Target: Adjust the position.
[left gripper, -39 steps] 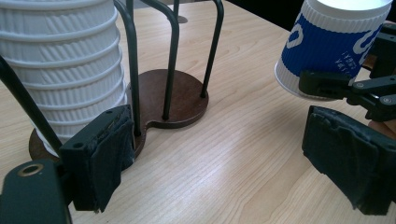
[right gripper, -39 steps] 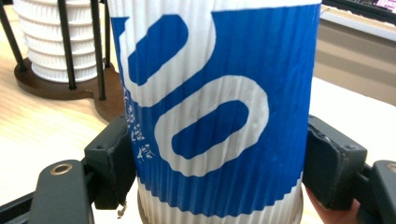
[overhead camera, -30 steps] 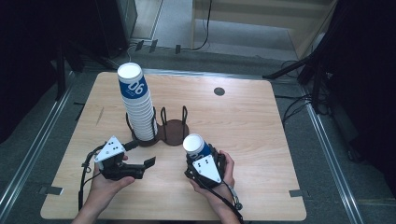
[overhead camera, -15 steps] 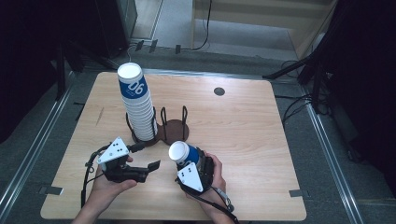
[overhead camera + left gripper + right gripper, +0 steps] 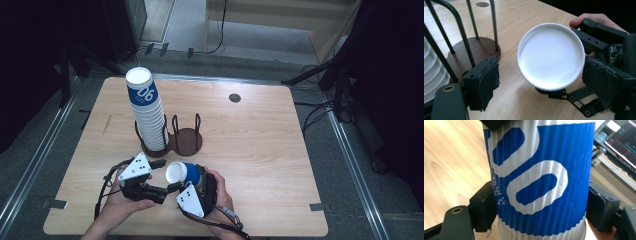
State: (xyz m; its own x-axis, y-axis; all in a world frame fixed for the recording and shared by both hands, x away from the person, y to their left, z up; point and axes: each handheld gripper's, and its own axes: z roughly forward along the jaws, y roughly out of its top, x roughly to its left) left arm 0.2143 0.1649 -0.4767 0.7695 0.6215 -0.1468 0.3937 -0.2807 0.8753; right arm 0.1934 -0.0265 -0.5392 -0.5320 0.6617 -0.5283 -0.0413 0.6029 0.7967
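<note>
- Since the earlier frames, right gripper (image 5: 186, 176) has carried its cup (image 5: 181, 173) from 5 o'clock of the holder (image 5: 186, 141) to 6 o'clock, tipping it so the white base (image 5: 551, 56) faces the left gripper (image 5: 165, 176).
- Right gripper: clamped on the blue-and-white cup wall (image 5: 540, 177), a pad pressing each side.
- Left gripper: jaws have just been closing; half-wide, base between them, pads not seen touching it.
- Stack (image 5: 147, 115): upright in the holder's left bay, 11 o'clock of the grippers; right bay empty.
- Risk, handover: if the right jaws let go before the left pads bite, the cup may drop and roll across the table (image 5: 260, 150).
- Risk, crush: a grip on the thin paper wall may dent it.
- Risk, knock: the left gripper works near the stack; a swing could topple it.
</note>
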